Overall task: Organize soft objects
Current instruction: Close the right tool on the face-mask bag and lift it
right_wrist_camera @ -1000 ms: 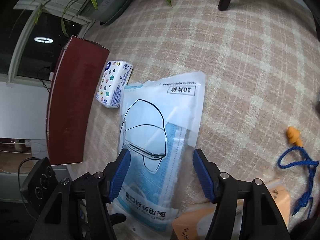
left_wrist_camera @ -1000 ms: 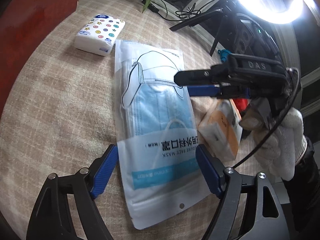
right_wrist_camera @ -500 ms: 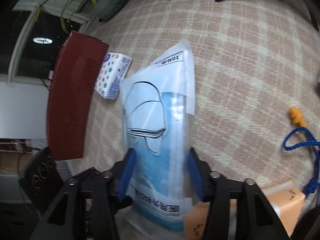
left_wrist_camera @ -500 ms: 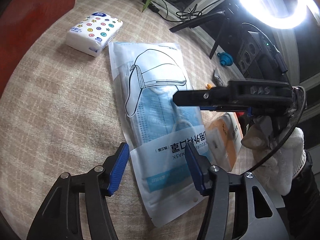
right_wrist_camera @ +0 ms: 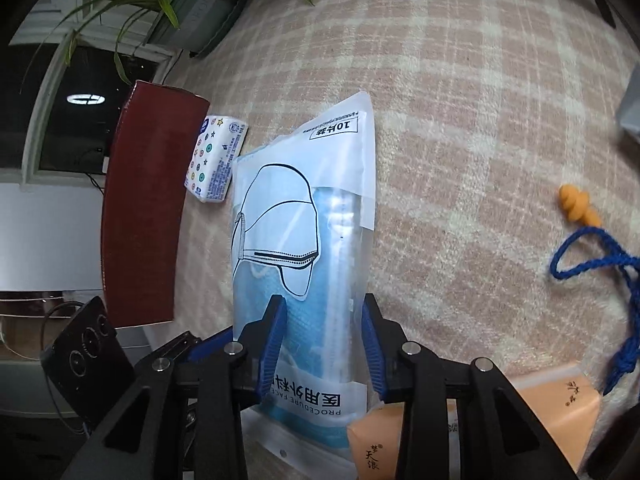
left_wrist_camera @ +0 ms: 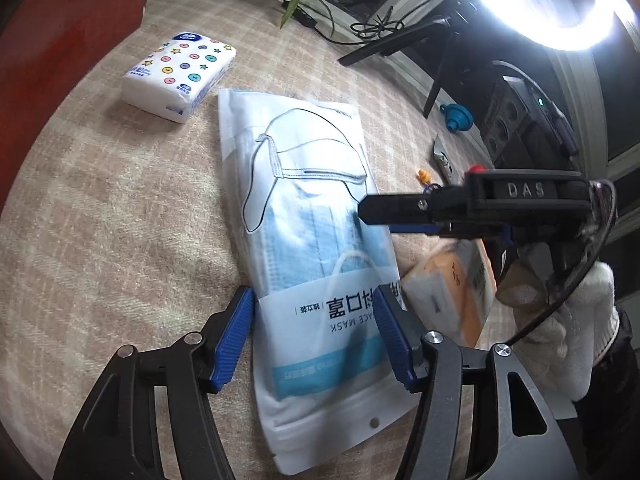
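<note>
A clear and white pack of blue face masks (left_wrist_camera: pixel 316 248) lies on the checked cloth. My left gripper (left_wrist_camera: pixel 316 332) straddles its near end, its blue pads touching both side edges. My right gripper (right_wrist_camera: pixel 324 344) has closed its blue pads on the pack's middle (right_wrist_camera: pixel 304 216), which buckles up between them; it reaches in from the right in the left wrist view (left_wrist_camera: pixel 400 212). A white tissue pack with coloured dots (left_wrist_camera: pixel 180 72) lies beyond, also in the right wrist view (right_wrist_camera: pixel 216 156). An orange tissue pack (left_wrist_camera: pixel 452 292) lies right of the masks.
A dark red box (right_wrist_camera: pixel 144 204) stands beside the tissue pack. Orange earplugs on a blue cord (right_wrist_camera: pixel 580 236) lie to the right. A potted plant (right_wrist_camera: pixel 188 8), cables, a tripod leg (left_wrist_camera: pixel 436 80) and a ring light (left_wrist_camera: pixel 540 0) line the far edge.
Both grippers have narrowed onto the mask pack. The right one has squeezed it so it stands up and buckles. The left one has drawn in to its edges.
</note>
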`<state>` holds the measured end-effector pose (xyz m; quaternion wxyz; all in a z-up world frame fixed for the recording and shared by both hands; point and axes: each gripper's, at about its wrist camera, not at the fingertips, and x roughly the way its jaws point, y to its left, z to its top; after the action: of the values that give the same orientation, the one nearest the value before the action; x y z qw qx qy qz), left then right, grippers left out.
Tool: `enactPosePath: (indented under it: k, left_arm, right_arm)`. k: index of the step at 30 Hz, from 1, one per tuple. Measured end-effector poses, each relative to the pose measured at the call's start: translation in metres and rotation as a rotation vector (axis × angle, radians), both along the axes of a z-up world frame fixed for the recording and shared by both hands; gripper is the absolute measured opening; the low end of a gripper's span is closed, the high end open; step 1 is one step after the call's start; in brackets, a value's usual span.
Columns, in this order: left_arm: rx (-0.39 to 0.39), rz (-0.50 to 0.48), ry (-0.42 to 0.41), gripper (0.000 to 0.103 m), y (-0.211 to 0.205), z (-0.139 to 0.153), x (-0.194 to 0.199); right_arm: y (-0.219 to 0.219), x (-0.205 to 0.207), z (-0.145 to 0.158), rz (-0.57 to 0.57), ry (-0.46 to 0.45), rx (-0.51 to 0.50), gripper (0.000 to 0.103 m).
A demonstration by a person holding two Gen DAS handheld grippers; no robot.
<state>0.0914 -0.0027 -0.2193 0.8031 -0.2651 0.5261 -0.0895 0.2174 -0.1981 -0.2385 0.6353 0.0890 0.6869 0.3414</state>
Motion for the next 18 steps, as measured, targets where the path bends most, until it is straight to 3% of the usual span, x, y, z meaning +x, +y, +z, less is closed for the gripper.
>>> enactPosePath:
  k: [8,18]
  left_arm:
    - [0.026,-0.012,-0.004,0.058,0.002,0.006,0.0]
    - [0.058,-0.001,-0.084,0.058,0.01,0.041,-0.011]
  right_arm:
    - [-0.005,-0.002,-0.003,-0.041,0.047,0.063,0.034]
    - [0.014,-0.011,0.034,-0.018,-0.047,0.045,0.034]
